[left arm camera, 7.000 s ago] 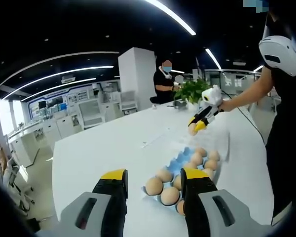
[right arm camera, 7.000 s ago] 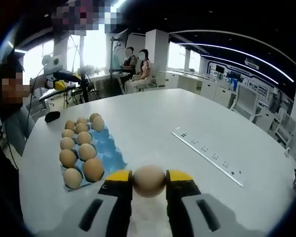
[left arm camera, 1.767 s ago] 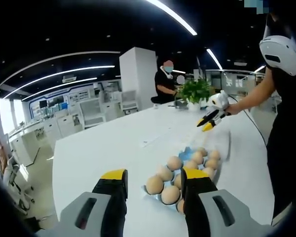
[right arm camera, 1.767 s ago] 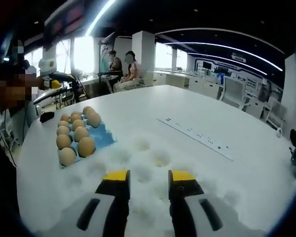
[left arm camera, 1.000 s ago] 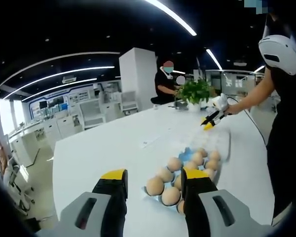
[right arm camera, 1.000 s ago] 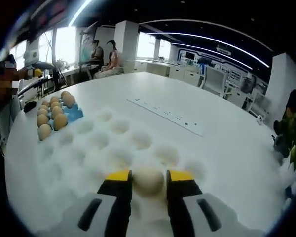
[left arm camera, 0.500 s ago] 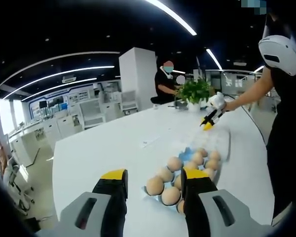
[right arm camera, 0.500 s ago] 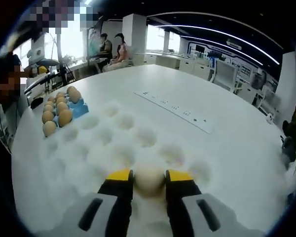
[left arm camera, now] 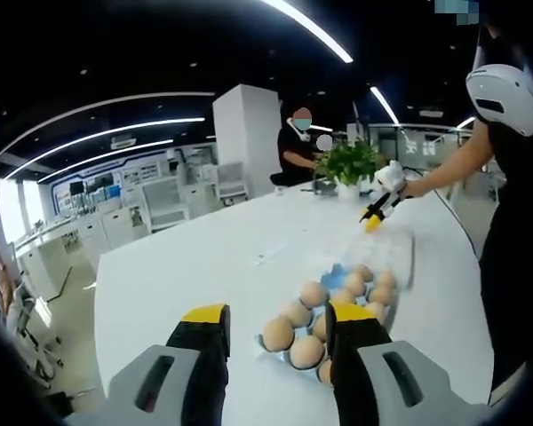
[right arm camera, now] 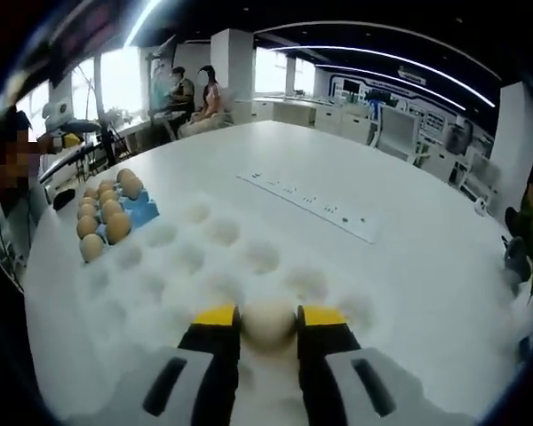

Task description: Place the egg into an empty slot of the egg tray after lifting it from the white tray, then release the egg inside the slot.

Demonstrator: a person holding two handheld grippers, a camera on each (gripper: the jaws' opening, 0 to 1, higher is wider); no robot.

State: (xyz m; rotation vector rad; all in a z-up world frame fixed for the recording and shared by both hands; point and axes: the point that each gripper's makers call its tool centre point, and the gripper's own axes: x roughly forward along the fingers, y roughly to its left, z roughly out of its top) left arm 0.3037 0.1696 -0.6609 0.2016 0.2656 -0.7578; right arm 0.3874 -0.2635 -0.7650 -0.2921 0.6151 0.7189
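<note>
The right hand-held gripper [right arm camera: 267, 321] is clamped on a pale egg [right arm camera: 268, 321] sitting in the white tray [right arm camera: 186, 266], near the surface's [right arm camera: 338, 169] near edge. The blue egg tray [right arm camera: 135, 210], mostly filled, lies beside the white tray's far-left end. A power strip [right arm camera: 309, 206] runs alongside. The left hand-held gripper [left arm camera: 275, 330] hangs with jaws apart, empty, above the egg tray [left arm camera: 338, 293]; a potted plant [left arm camera: 348, 164] stands at the far edge.

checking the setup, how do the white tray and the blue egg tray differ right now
The white tray has nearly all of its cups bare; the blue egg tray holds two rows of brown eggs. The white tray lies close under the right gripper, which grips an egg; the blue tray lies farther off. Both rest on the white table.
</note>
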